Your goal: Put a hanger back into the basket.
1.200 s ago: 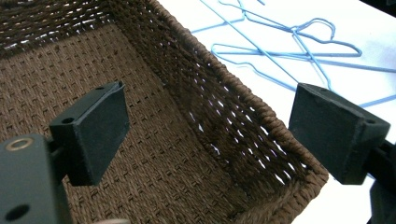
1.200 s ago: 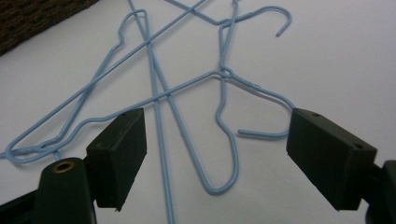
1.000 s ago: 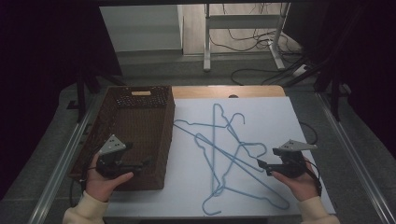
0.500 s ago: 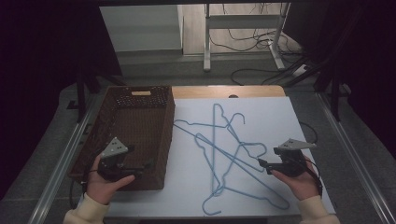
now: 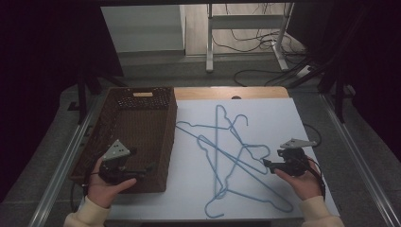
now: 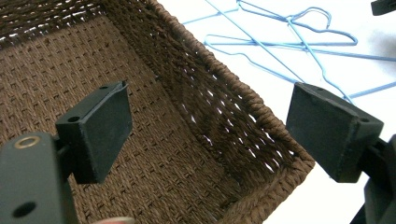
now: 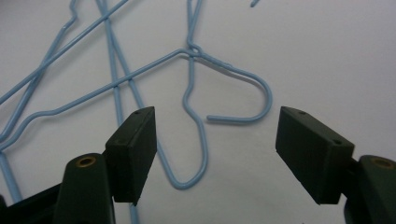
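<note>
Hangers (image 5: 231,151), all blue wire, lie in a crossed tangle on the white table (image 5: 283,118); from the high view you have none of them in the brown wicker basket (image 5: 137,127), which sits at the pile's nine o'clock, its near wall just beside the closest wire. Your left gripper (image 5: 150,166) hangs over the basket's near end. Your right gripper (image 5: 265,163) sits at the tangle's three o'clock edge, tips right by the wire.

Left gripper view: jaws wide, nothing between them, looking down into the bare woven floor of the basket (image 6: 196,93); hangers (image 6: 289,42) lie beyond the rim at one o'clock.

Right gripper view: jaws have just been closing a little but stand wide, pads clear of everything. One hanger's bent wire loop (image 7: 196,154) lies between them on the table, its hook (image 7: 247,98) curling at twelve o'clock.

Judgement: work barely begun. No hanger lifted, none stowed; the first pick is only lined up, and the whole pile remains for you to move.
</note>
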Demonstrator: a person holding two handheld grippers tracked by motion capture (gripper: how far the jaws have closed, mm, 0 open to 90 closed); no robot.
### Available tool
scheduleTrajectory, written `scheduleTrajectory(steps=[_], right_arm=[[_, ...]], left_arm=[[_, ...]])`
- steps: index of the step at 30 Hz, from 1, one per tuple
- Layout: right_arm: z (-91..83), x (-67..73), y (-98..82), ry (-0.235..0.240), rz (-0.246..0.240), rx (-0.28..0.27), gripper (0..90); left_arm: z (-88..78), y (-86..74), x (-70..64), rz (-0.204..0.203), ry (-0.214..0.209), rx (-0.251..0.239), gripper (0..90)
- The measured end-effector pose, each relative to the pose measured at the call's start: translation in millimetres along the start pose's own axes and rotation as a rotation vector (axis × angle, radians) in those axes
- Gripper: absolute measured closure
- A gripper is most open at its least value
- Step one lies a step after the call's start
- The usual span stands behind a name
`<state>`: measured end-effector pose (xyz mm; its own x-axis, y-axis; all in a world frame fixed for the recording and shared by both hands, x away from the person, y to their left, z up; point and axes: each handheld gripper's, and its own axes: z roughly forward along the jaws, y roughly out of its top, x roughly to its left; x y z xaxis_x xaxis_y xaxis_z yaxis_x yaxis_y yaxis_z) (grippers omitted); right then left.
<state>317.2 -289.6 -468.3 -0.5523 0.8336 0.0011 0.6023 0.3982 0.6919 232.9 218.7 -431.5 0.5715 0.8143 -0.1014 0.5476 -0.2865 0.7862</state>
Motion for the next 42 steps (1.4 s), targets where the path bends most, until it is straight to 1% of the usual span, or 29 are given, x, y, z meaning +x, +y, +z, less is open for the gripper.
scheduleTrajectory(steps=[2,5,8,10,12,15,16,18,19,20,23,25,27,29,31,32,35,36,37,38,39,40,42], right_arm=[[0.3,-0.4,0.7,-0.006,0.001,0.001,30.2],[3.3,-2.5,6.1,-0.032,0.013,0.014,31.7],[5.5,-3.8,8.4,-0.042,0.018,0.023,32.1],[8.1,-6.7,12.1,-0.059,0.018,0.035,33.3],[11.0,-11.6,18.1,-0.073,0.033,0.041,34.9],[13.6,-14.7,22.7,-0.078,0.042,0.048,36.0],[17.8,-16.7,27.1,-0.083,0.05,0.06,37.3],[19.4,-17.3,28.4,-0.085,0.053,0.066,37.5],[25.1,-18.0,32.1,-0.086,0.055,0.086,38.4],[25.1,-18.0,32.1,-0.086,0.055,0.086,38.4],[34.8,-18.2,38.1,-0.078,0.044,0.107,39.4],[37.5,-17.9,39.6,-0.079,0.038,0.112,39.7],[44.3,-17.7,43.2,-0.086,0.022,0.138,40.7],[49.1,-20.3,43.6,-0.104,0.033,0.162,41.6],[50.6,-21.7,43.3,-0.107,0.041,0.17,42.3],[52.8,-23.9,42.8,-0.109,0.06,0.185,43.3],[59.7,-30.4,42.1,-0.119,0.085,0.21,48.5],[59.7,-30.4,42.1,-0.119,0.085,0.21,48.5],[63.5,-31.7,42.4,-0.131,0.085,0.236,51.1],[63.5,-31.7,42.4,-0.131,0.085,0.236,51.1],[67.9,-32.4,42.5,-0.132,0.098,0.265,54.2],[67.9,-32.4,42.5,-0.132,0.098,0.265,54.2],[70.9,-33.4,42.6,-0.127,0.099,0.284,57.4]], left_arm=[[-0.4,0.0,0.1,0.001,-0.001,0.0,14.7],[-0.8,-0.1,-0.2,0.0,-0.002,0.0,14.8],[-0.9,0.0,-0.8,0.003,-0.002,0.0,14.9],[-1.2,0.4,-1.1,0.004,-0.003,-0.001,15.0],[-1.9,0.7,-1.0,0.004,-0.005,-0.003,15.0],[-2.1,0.8,-0.9,0.003,-0.006,-0.003,15.1],[-2.2,0.7,-0.9,0.003,-0.007,-0.003,15.1],[-2.2,0.7,-1.0,0.003,-0.007,-0.003,15.1],[-2.0,0.6,-1.3,0.003,-0.008,-0.002,15.2],[-2.0,0.6,-1.3,0.003,-0.008,-0.002,15.2],[-1.6,0.5,-1.6,0.005,-0.008,0.0,15.3],[-1.5,0.5,-1.6,0.005,-0.008,0.0,15.3],[-1.4,0.4,-1.7,0.006,-0.008,0.001,15.4],[-1.0,0.3,-1.9,0.007,-0.009,0.004,15.4],[-0.9,0.3,-2.0,0.007,-0.008,0.005,15.4],[-0.7,0.3,-2.0,0.007,-0.009,0.005,15.4],[-0.2,0.3,-2.1,0.01,-0.009,0.006,15.4],[-0.2,0.3,-2.1,0.01,-0.009,0.006,15.4],[-0.1,0.5,-2.4,0.01,-0.01,0.006,15.4],[-0.1,0.5,-2.4,0.01,-0.01,0.006,15.4],[-0.1,0.5,-2.5,0.01,-0.01,0.006,15.4],[0.0,0.5,-2.5,0.011,-0.01,0.006,15.4],[0.2,0.4,-2.4,0.011,-0.01,0.008,15.4]])
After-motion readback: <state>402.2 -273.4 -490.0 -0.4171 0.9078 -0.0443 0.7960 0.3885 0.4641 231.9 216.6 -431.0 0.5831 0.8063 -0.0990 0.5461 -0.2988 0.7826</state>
